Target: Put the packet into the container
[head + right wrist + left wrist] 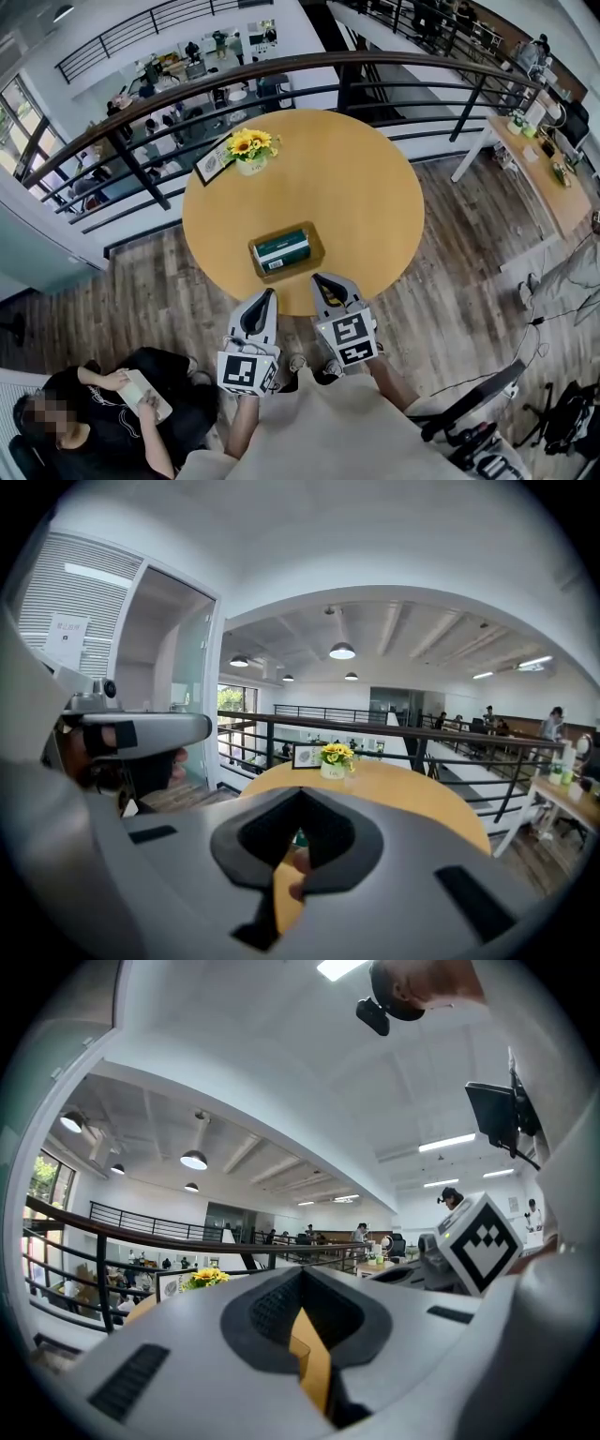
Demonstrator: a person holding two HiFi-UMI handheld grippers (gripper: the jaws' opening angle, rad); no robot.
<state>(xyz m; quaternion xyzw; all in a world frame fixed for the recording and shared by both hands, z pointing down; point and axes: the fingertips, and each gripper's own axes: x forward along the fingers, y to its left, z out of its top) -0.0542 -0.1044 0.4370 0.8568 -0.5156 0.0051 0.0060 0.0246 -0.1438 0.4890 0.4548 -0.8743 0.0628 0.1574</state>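
On the round wooden table (pixel 366 197), a green packet (pixel 284 250) lies flat inside a shallow brown container (pixel 316 255) near the front edge. My left gripper (pixel 270 296) hovers just off the table's front edge, below the container, with its jaws together and nothing between them. My right gripper (pixel 319 279) is beside it, its tip close to the container's front right corner, also shut and empty. In the right gripper view the shut jaws (pixel 300 797) point over the table, and a sliver of green shows behind them. In the left gripper view the jaws (pixel 302 1275) are closed and point upwards.
A pot of yellow flowers (pixel 250 150) and a small framed picture (pixel 212 161) stand at the table's far left. A dark railing (pixel 309 70) curves behind the table. A person sits at the lower left (pixel 103 412). A white desk (pixel 544 178) is at the right.
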